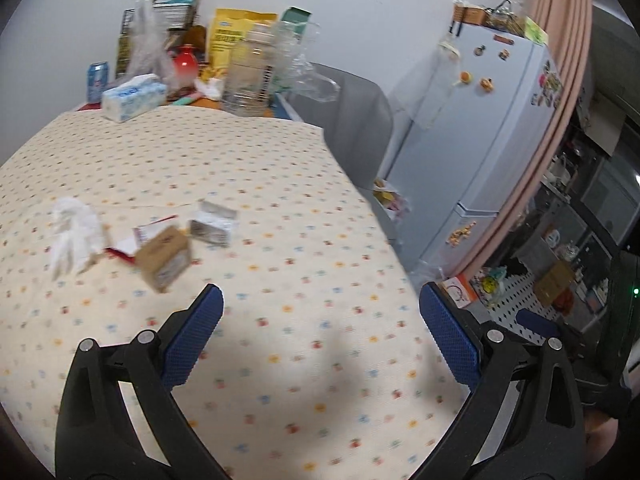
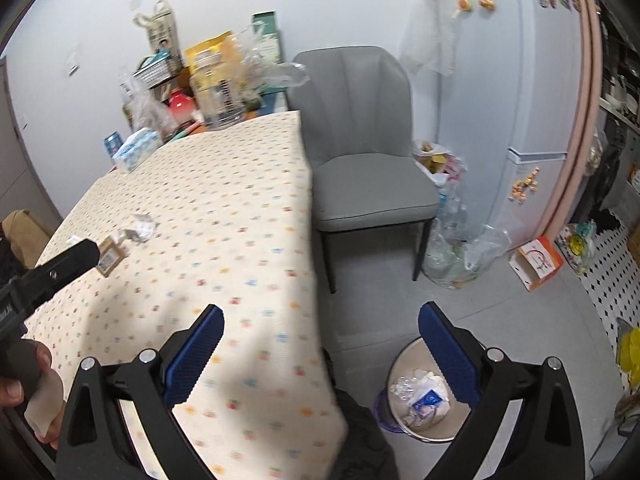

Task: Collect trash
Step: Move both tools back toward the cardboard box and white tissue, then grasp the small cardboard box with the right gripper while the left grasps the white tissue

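Observation:
Trash lies on the dotted tablecloth: a crumpled white tissue, a small brown cardboard box, a red-and-white wrapper and a small silver-white carton. My left gripper is open and empty, above the cloth to the right of the trash. My right gripper is open and empty over the table's right edge. The box and a crumpled wrapper show at the left in the right wrist view. A round bin with trash in it stands on the floor below the right gripper.
A tissue pack, a can, a red pot, bags and a clear bottle crowd the table's far end. A grey chair stands to the right of the table, then plastic bags and a fridge.

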